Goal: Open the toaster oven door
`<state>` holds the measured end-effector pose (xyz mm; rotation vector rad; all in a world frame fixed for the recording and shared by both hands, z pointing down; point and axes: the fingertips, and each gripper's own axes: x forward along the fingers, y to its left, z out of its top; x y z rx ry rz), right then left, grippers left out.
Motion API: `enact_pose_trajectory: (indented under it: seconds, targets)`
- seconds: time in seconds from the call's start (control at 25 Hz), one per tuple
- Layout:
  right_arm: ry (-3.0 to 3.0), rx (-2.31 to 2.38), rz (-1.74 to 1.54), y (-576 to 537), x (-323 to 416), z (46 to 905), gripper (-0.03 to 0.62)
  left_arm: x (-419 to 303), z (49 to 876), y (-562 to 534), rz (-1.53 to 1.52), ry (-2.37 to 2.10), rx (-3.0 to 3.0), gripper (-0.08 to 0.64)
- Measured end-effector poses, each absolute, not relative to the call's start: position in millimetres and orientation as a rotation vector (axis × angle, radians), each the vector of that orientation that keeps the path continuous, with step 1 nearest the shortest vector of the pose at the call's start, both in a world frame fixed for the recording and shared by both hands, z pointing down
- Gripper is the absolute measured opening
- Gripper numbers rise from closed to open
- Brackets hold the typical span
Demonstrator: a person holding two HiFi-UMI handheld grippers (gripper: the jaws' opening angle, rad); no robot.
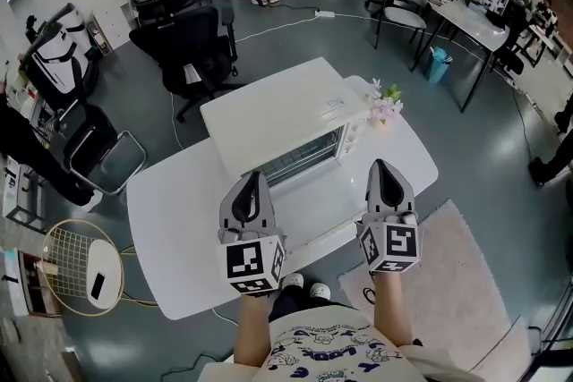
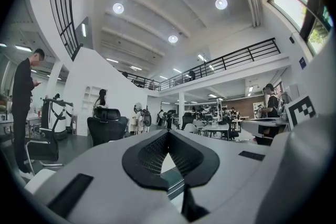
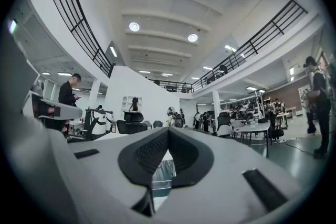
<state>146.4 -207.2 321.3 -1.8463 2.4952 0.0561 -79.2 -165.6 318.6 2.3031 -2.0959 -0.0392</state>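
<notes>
On table (image 1: 170, 224), toaster oven (image 1: 273, 107) broadside, door (image 1: 304, 158) nearward

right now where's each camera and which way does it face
Head view: on the person's head, steeply down at the white boxy toaster oven on the white table; forearms, left gripper, right gripper show.
Left gripper view: on that gripper, level across the office; its shut fingers show.
Right gripper view: likewise, own shut fingers.
Shared: all see the oven.

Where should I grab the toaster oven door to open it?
Take the top edge of the glass door of the toaster oven, from the front: it faces you, upright and closed. The handle itself is too small to make out.
</notes>
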Motion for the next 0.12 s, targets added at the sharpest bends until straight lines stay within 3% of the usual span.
enact_pose_trajectory:
  seconds: [0.12]
  targets:
    - [2.491, -1.846, 0.047, -210.6, 148.1, 323.0, -0.002, -76.1, 319.1, -168.5, -0.039, -2.092, 2.31, 0.005]
